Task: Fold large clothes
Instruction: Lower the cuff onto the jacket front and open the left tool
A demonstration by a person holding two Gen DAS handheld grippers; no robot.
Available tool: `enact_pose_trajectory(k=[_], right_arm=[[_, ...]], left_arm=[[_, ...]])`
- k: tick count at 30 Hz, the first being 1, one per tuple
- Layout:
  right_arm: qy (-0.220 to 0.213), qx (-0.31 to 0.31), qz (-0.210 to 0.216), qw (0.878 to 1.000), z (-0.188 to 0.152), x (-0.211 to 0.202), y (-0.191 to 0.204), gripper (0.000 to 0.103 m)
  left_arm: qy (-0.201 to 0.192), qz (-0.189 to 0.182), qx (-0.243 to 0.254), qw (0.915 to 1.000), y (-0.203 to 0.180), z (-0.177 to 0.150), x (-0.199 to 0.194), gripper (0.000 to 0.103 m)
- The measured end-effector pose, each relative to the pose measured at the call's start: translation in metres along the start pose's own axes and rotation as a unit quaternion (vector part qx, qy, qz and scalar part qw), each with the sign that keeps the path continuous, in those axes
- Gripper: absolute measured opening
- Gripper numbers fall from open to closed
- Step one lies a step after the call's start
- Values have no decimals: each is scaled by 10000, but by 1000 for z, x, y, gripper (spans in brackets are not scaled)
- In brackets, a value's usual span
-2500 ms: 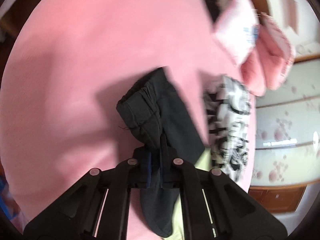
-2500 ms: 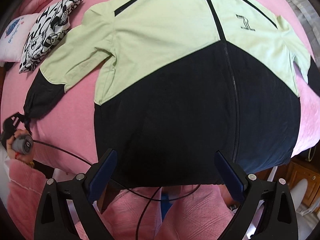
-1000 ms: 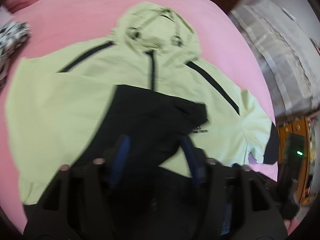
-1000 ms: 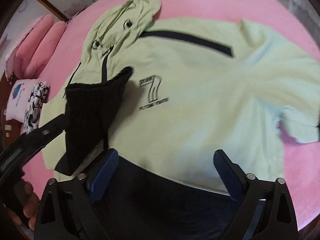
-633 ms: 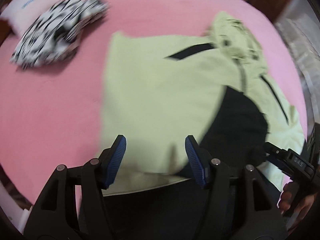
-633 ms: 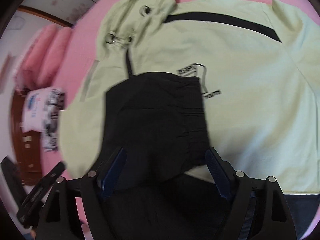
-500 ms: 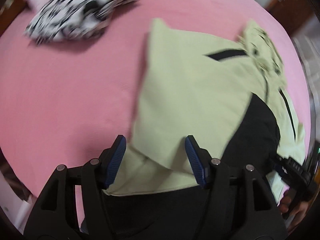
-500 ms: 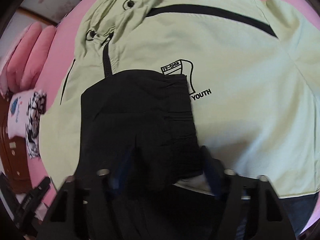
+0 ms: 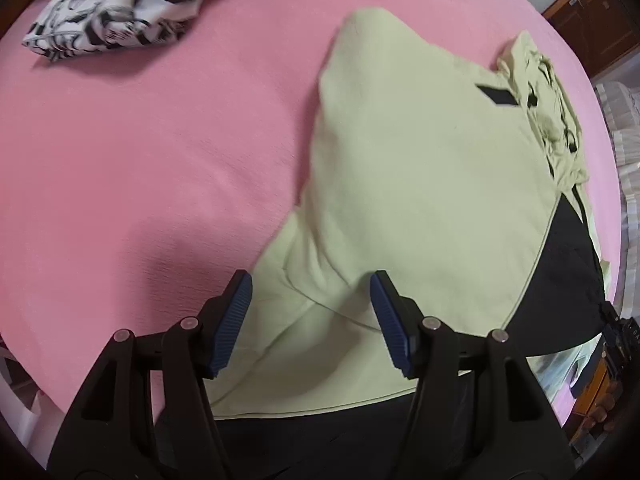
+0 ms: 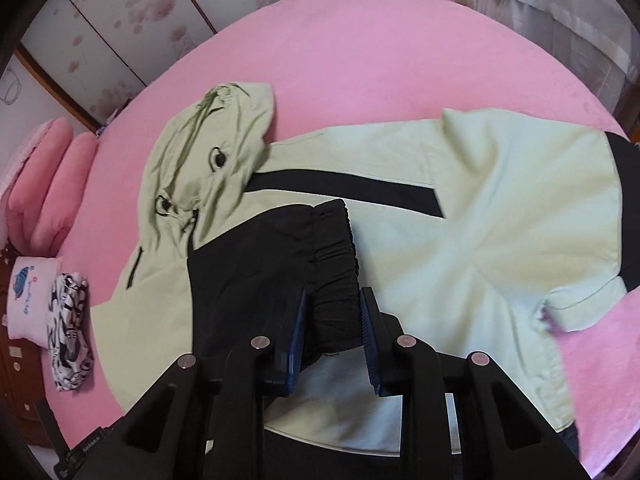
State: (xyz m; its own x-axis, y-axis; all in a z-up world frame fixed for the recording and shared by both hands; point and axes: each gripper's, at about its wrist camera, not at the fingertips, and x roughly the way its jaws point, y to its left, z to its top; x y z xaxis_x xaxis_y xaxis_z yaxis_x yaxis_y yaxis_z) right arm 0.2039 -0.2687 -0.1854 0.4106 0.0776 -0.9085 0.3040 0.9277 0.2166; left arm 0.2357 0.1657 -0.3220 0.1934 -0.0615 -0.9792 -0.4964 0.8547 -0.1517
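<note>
1. Pink bedding covers the bed (image 10: 400,40) that serves as the folding surface; sliding wardrobe doors with a flower print (image 10: 100,32) fill the upper left of the right wrist view, and pink pillows (image 10: 48,176) lie at the left edge.
2. A light green and black hooded jacket (image 10: 500,208) lies flat across the middle of the bed, its hood (image 10: 208,148) pointing toward the upper left of the right wrist view, laid out so it can be folded in stages.
3. One black-cuffed sleeve (image 10: 280,272) is laid inward over the chest, which looks like the first fold toward narrowing the garment.
4. The right gripper (image 10: 332,320) straddles the gathered black cuff (image 10: 334,252); its jaws are closing with the cuff between them, though the pads do not clearly press on it, probably to adjust or smooth the sleeve's position.
5. The left gripper (image 9: 312,320) hovers over the folded green shoulder area (image 9: 400,180) in the lower centre of its view, jaws open with nothing gripped, seemingly ready to pinch the folded edge.
6. A black-and-white patterned garment (image 9: 116,12) sits folded at the upper left of the left wrist view, well apart from the jacket, apparently set aside.
</note>
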Motion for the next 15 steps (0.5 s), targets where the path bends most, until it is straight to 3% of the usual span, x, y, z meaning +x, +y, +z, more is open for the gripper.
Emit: enact_pose_trajectory(k=[6,9,11,12,14,15], right_arm=[[481,175,-724,9961,-15,24,-29,26],[372,128,-900,9952,-22,30,-37,26],[105,-121,-1036,9945,-25,30,-34,26],[9,-254,-1177,9927,-25,31,-32,26],[-332,-596,-2008,9772,-21,27,-25,26],[-412,-624,-2151,9737,-17,24,-25,26]], left_arm=[[28,49,13,10000,-1,0,9,58],[26,83,36,10000,2,2,12,58],[20,64,119,9999,4,3,14,48],[-6,108,183,9998,3,3,15,35],[-77,453,413,9981,0,3,14,24],[-230,545,454,9972,-3,3,9,14]])
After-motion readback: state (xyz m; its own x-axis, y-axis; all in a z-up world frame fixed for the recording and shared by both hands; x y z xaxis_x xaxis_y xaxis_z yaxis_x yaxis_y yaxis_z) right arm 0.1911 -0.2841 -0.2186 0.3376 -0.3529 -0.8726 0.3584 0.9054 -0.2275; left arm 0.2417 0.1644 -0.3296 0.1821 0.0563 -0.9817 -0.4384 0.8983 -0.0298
